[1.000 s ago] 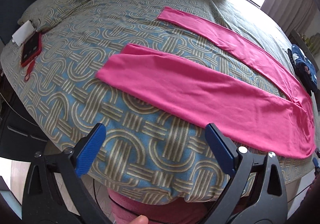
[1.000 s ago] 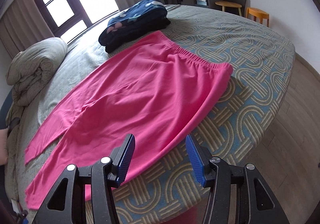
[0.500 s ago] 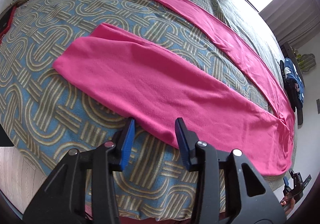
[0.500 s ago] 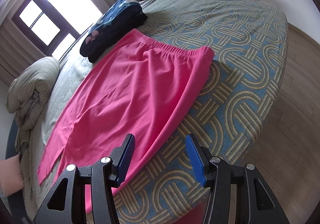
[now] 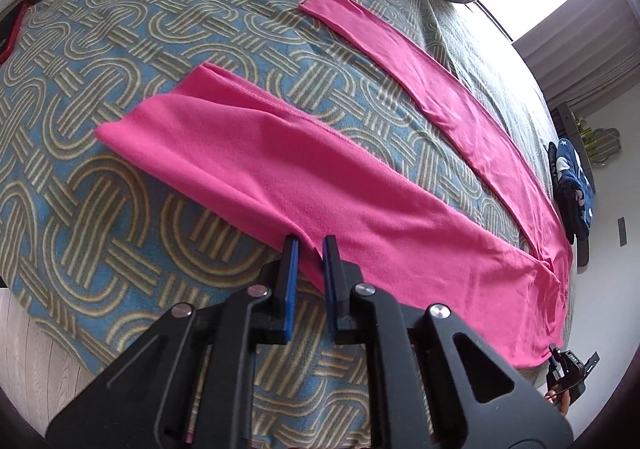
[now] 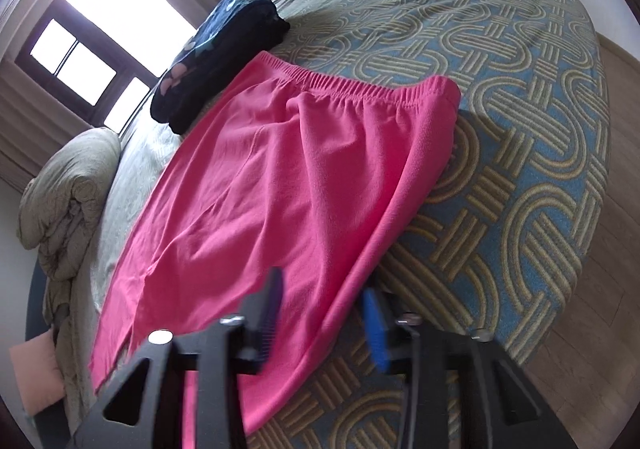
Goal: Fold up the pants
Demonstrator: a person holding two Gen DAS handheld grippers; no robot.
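- Pink pants [image 5: 340, 185] lie spread flat on the patterned bedspread [image 5: 120, 209], their legs splayed apart; the nearer leg runs along the bed's front edge, and the elastic waistband [image 6: 360, 89] points toward the bed's right-hand edge.
- Left hand-held gripper [image 5: 308, 245]: jaws closing, almost together, with the front edge of the nearer leg pinched between the blue pads.
- Right hand-held gripper [image 6: 320, 301]: motion-blurred, jaws closing; the pants' front edge near the hip lies between them, but the pads do not appear to press on it yet.
- Judged step: both hands securing the near edge, ready to carry this leg over onto the far one.
- Risk 1: either pinch may catch only the top layer of fabric, so the leg would open instead of folding as one piece.
- Risk 2: a pad may also nip the bedspread, dragging it up with the cloth.
- Risk 3: if the right grip is shallow, that end could slip, leaving a skewed, wrinkled fold.
- Risk 4: a folded dark-blue garment [image 6: 216, 57] lies just beside the waistband's far end; a wide sweep could disturb it.
- Containers: none visible; a rolled grey duvet [image 6: 68, 189] sits at the bed's far edge.
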